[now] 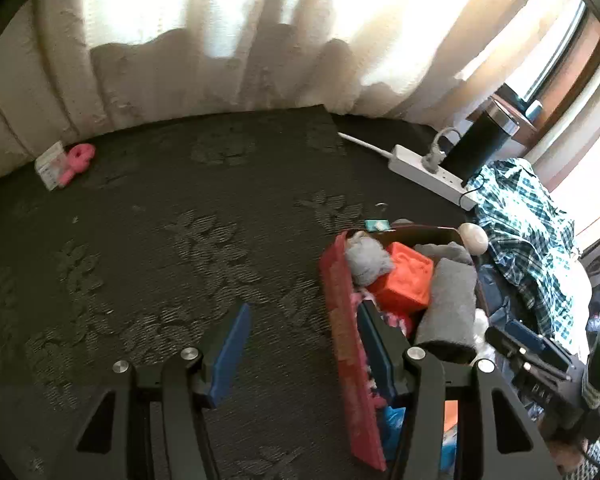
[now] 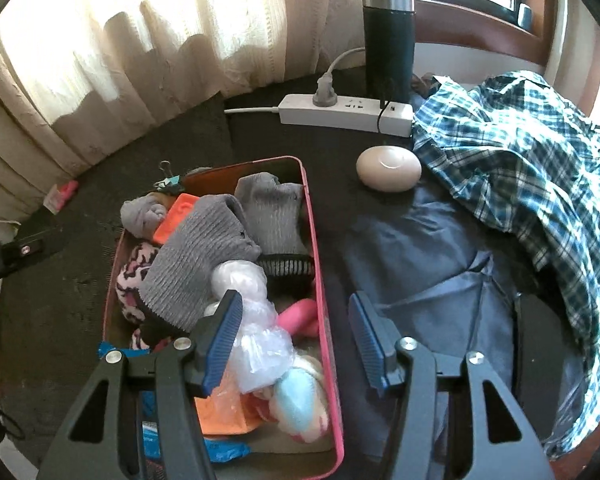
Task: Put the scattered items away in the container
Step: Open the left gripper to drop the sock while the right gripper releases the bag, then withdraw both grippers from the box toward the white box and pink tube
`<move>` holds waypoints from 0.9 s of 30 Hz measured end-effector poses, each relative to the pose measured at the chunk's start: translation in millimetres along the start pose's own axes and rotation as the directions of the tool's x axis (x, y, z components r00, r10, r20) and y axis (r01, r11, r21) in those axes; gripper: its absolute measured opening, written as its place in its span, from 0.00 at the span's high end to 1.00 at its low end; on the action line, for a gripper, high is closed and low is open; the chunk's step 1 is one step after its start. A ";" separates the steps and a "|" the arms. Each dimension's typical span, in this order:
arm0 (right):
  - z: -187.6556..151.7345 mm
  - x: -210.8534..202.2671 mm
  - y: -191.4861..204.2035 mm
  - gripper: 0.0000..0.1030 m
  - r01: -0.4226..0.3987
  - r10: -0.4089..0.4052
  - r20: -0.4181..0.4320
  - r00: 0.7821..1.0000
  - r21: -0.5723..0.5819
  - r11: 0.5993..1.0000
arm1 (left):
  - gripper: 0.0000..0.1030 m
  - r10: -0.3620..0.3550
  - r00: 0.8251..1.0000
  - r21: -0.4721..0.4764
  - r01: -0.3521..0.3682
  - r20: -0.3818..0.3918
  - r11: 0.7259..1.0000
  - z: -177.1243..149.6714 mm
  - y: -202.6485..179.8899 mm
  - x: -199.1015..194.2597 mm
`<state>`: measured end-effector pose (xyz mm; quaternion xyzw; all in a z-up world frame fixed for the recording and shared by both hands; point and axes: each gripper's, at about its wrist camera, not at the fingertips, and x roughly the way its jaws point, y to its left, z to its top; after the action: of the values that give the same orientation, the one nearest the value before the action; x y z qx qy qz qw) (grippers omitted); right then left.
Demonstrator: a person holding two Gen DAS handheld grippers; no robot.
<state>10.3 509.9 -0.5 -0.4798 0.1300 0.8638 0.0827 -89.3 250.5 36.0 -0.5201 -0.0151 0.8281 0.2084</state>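
A pink-red rectangular box (image 2: pixel 318 264) sits on the dark patterned tabletop, packed with grey socks (image 2: pixel 195 252), an orange block (image 1: pixel 404 280), a crumpled clear plastic bag (image 2: pixel 259 340) and soft toys. The box also shows in the left wrist view (image 1: pixel 342 312). My left gripper (image 1: pixel 304 348) is open and empty, its jaws straddling the box's left wall. My right gripper (image 2: pixel 295 340) is open and empty above the box's right wall. A pink item and a small white box (image 1: pixel 65 164) lie far off at the table's back left. A binder clip (image 2: pixel 167 180) lies behind the box.
A beige oval puck (image 2: pixel 388 168) lies right of the box. A white power strip (image 2: pixel 348 114) and a black tumbler (image 2: pixel 388 40) stand behind. A blue plaid shirt (image 2: pixel 520 168) and dark blue cloth (image 2: pixel 420 248) cover the right side. Curtains hang at the back.
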 end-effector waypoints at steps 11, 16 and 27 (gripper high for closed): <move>7.8 -33.8 43.2 0.42 -0.003 -0.001 0.106 0.994 0.038 0.999 | 0.45 0.056 0.998 -0.090 -0.053 0.033 0.995 -13.0 84.4 -34.7; 13.0 -31.8 103.4 0.42 -0.068 0.070 0.106 0.992 -0.022 0.997 | 0.45 0.086 0.995 -0.128 -0.079 0.046 0.989 -16.5 133.2 -51.5; 20.5 0.4 239.2 0.42 -0.173 0.177 0.021 0.984 -0.133 0.976 | 0.45 0.167 0.985 -0.208 -0.153 0.049 0.966 -9.0 247.0 -65.9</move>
<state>-70.5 288.2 44.3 -0.4567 0.1134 0.8821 -0.0232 -138.4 -0.4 28.5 -0.5105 -0.0645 0.8531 0.0861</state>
